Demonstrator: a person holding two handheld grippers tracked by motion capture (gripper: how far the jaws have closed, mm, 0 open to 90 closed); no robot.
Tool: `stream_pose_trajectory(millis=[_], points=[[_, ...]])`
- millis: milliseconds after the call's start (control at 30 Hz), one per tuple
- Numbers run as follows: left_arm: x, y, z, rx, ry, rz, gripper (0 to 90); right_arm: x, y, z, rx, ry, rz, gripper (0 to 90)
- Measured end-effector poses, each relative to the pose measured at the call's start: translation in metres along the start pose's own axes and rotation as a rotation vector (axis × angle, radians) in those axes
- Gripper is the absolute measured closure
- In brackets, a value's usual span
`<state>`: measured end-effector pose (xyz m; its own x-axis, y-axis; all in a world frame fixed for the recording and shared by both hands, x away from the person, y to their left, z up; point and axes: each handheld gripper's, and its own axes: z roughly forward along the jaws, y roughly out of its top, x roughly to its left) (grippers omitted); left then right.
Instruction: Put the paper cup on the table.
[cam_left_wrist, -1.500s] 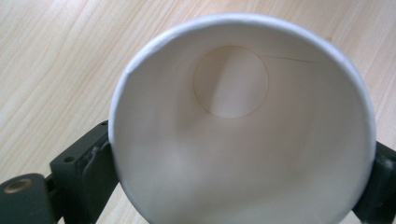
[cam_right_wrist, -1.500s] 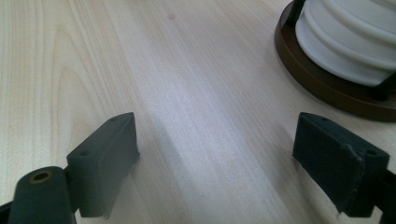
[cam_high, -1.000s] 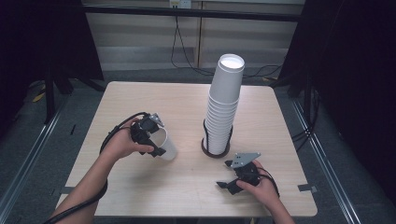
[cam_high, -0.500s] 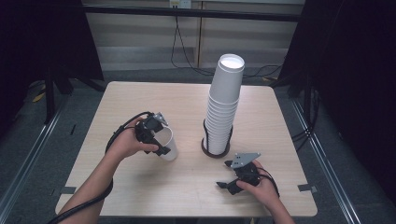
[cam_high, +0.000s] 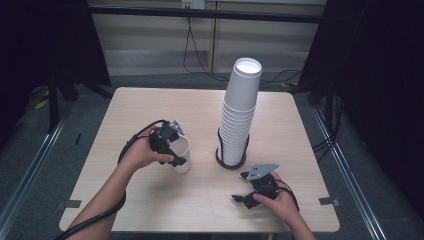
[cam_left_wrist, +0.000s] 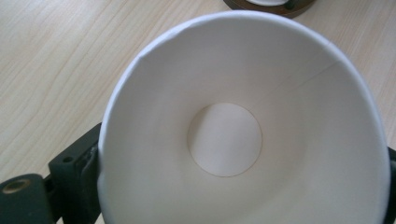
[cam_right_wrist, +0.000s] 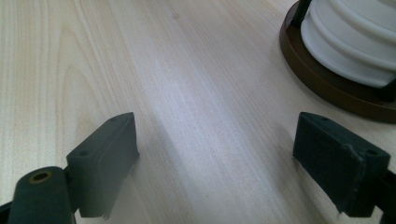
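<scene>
A single white paper cup (cam_high: 184, 151) rests left of centre on the wooden table, tilted toward my left hand. My left gripper (cam_high: 175, 153) is shut on it, with its jaws pressing the cup's sides. In the left gripper view I look into the cup (cam_left_wrist: 233, 140) and see its round bottom; the rim is slightly creased. A tall stack of white cups (cam_high: 240, 110) stands in a brown ring holder (cam_high: 220, 159) at the table's centre. My right gripper (cam_high: 241, 187) lies in front of the stack, open, with bare table between its jaws (cam_right_wrist: 224, 158).
The brown holder (cam_right_wrist: 327, 93) and the lowest stacked cups (cam_right_wrist: 355, 42) sit close to the right gripper's far jaw. Metal rails run along the floor on both sides of the table (cam_high: 150, 210). Cables hang behind the far edge.
My left hand has carried the cup slightly to the right, toward the stack. The right hand and its gripper have stayed put.
</scene>
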<state>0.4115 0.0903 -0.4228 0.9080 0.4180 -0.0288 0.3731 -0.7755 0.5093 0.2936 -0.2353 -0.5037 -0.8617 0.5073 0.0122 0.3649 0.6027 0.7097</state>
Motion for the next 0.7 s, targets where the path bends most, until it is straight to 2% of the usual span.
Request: stream_pose_trajectory(millis=[233,333,400,433,700], points=[[0.0,-0.001,0.001,-0.005,-0.007,0.015,6.5,0.0,0.0,0.0,0.0,0.001,0.0,13.5],[-0.002,-0.003,0.003,-0.014,-0.017,-0.004,6.5,0.0,0.0,0.0,0.0,0.001,0.0,13.4],[-0.002,-0.004,0.006,0.006,-0.019,0.01,8.2,0.0,0.0,0.0,0.0,0.001,0.0,13.4],[-0.003,-0.005,0.008,0.001,-0.023,-0.002,8.3,0.0,0.0,0.0,0.0,0.001,0.0,13.4],[-0.004,-0.009,0.012,0.003,-0.027,-0.013,10.5,0.0,0.0,0.0,0.0,0.002,0.0,13.4]])
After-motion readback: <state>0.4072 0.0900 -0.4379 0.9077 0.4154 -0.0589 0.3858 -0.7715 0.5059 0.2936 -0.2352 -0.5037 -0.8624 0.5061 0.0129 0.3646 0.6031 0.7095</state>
